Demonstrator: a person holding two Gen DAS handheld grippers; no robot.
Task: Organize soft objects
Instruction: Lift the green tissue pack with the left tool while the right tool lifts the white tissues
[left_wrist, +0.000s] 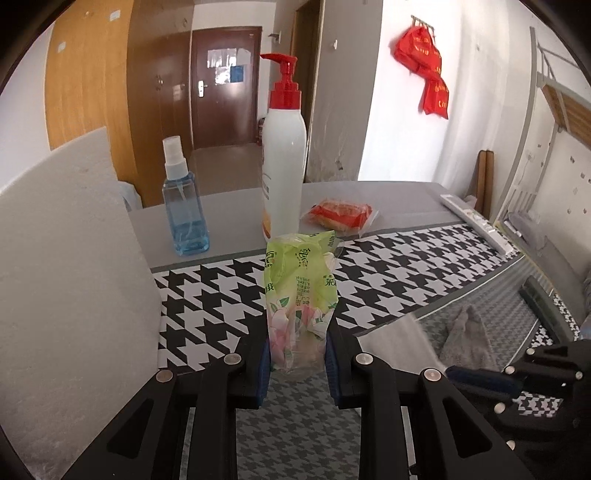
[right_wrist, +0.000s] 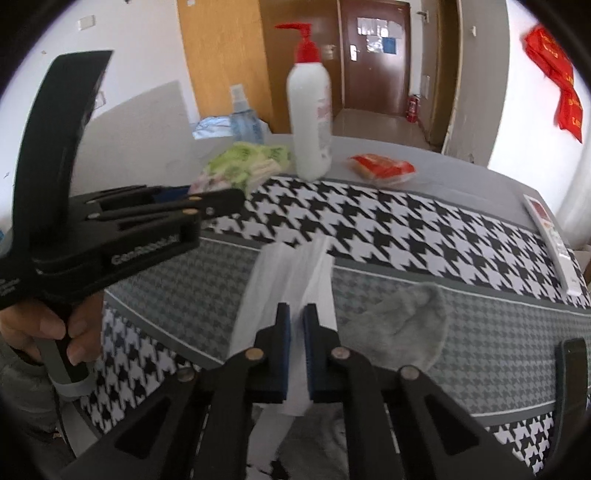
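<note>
Tissue pack (left_wrist: 300, 295), green wrapper with pink flowers, crumpled: clamped at its lower end between the blue pads of the left gripper (left_wrist: 297, 356), jaws closed on it at a narrow gap; the pack stands up from the pads above the houndstooth tablecloth (left_wrist: 406, 273). From the right wrist view the same pack shows at the tip of the left gripper (right_wrist: 207, 192), near the white pump bottle (right_wrist: 310, 122); a hand (right_wrist: 48, 328) grips that tool's handle at lower left. White tissue sheet (right_wrist: 291, 280): pinched between the pads of the right gripper (right_wrist: 296, 314), jaws nearly together with only the thin sheet between them; the sheet fans out ahead of the pads over the grey-patterned band of the cloth and hangs below them. Grey sock (right_wrist: 402, 321): lying flat on the cloth just right of the sheet, not held. Red snack packet (right_wrist: 382, 168) on the plain grey strip beyond the bold pattern, right of the pump bottle. Blue spray bottle (left_wrist: 184, 206) upright left of the pump bottle. White remote (right_wrist: 550, 243) along the far right edge of the table.
</note>
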